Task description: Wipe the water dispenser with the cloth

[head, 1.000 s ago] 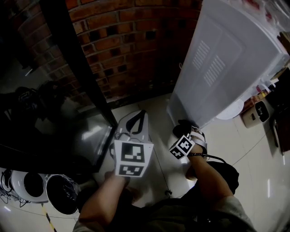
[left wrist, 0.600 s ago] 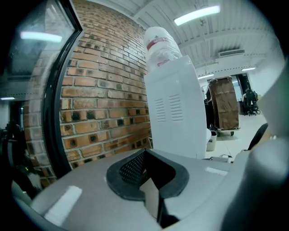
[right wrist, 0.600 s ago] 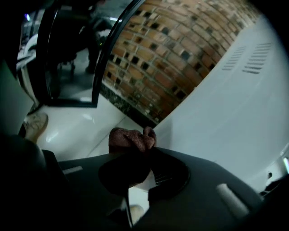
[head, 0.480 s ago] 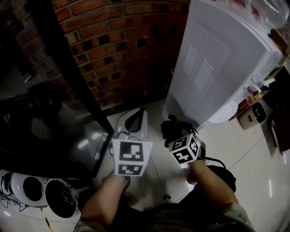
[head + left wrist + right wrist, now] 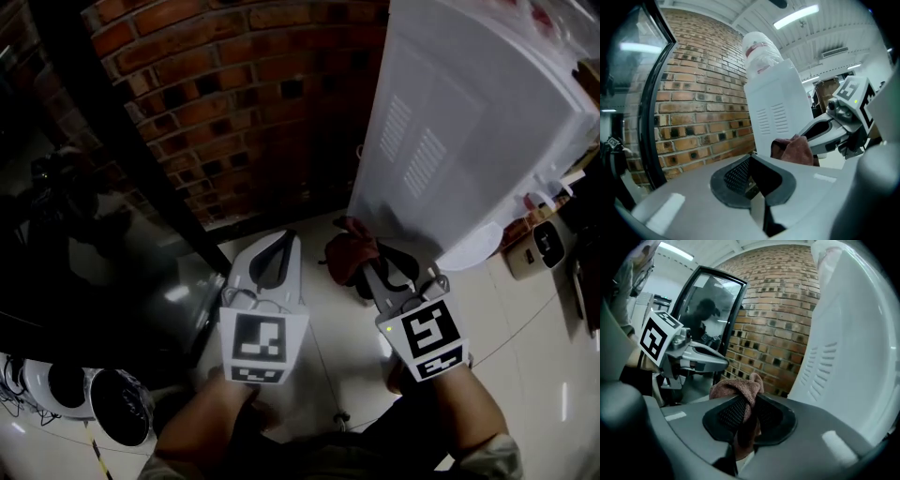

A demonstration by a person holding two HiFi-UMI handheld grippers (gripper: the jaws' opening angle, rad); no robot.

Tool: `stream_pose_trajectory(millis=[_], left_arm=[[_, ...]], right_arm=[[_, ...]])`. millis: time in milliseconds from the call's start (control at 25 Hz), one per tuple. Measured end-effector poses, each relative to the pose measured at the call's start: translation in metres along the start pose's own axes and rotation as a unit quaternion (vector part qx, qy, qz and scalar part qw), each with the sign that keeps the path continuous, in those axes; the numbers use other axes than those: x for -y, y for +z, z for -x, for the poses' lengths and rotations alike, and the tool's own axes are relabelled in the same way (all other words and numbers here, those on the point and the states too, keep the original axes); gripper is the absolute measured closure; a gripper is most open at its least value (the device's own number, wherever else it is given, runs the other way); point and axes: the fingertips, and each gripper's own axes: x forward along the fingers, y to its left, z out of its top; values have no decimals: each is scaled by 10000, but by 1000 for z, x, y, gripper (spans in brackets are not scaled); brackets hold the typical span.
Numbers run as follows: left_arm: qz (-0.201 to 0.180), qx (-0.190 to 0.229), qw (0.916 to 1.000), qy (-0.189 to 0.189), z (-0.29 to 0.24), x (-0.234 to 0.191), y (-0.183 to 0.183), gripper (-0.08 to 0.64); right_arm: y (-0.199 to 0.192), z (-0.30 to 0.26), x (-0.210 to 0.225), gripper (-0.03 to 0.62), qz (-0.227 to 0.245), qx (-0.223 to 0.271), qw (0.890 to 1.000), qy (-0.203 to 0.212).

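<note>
The white water dispenser point(image 5: 450, 141) stands at the upper right, its vented side panel turned to me. My right gripper point(image 5: 367, 267) is shut on a reddish-brown cloth point(image 5: 349, 251), a bunch of it sticking out past the tips near the dispenser's lower corner; whether it touches I cannot tell. In the right gripper view the cloth point(image 5: 738, 387) fills the gap between the pads, with the dispenser point(image 5: 853, 357) to the right. My left gripper point(image 5: 274, 258) hangs beside it, open with nothing between its fingers. In the left gripper view the cloth point(image 5: 792, 151) shows in front of the dispenser point(image 5: 776, 112).
A brick wall point(image 5: 244, 103) runs behind the dispenser. A dark glass door with a black frame point(image 5: 112, 159) stands at the left. Round white appliances point(image 5: 56, 394) lie on the tiled floor at the lower left. Small items point(image 5: 544, 239) sit at the far right.
My right gripper has swung forward and up with the cloth toward the dispenser's lower corner, its marker cube now facing up. The left gripper has hardly moved.
</note>
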Motion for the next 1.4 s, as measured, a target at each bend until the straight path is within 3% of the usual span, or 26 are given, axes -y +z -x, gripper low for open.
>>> stream_pose_trajectory(millis=[280,640,840,1400], left_arm=[[132,10,9996,233,4,-18,5,560],[152,24,9987,477,5,-37,6,560],[151,-63,9979,623,7,-47,0,560],[212,138,9923,1210,-1,-60,28,560]], right_arm=[[36,5,-22,518,312,476,9980,284],[40,-5,-12,518,10,552,9984,139],[51,-15,-17,518,49,709,9971,271],[43,-37,-18,518,449,904,9913,850]])
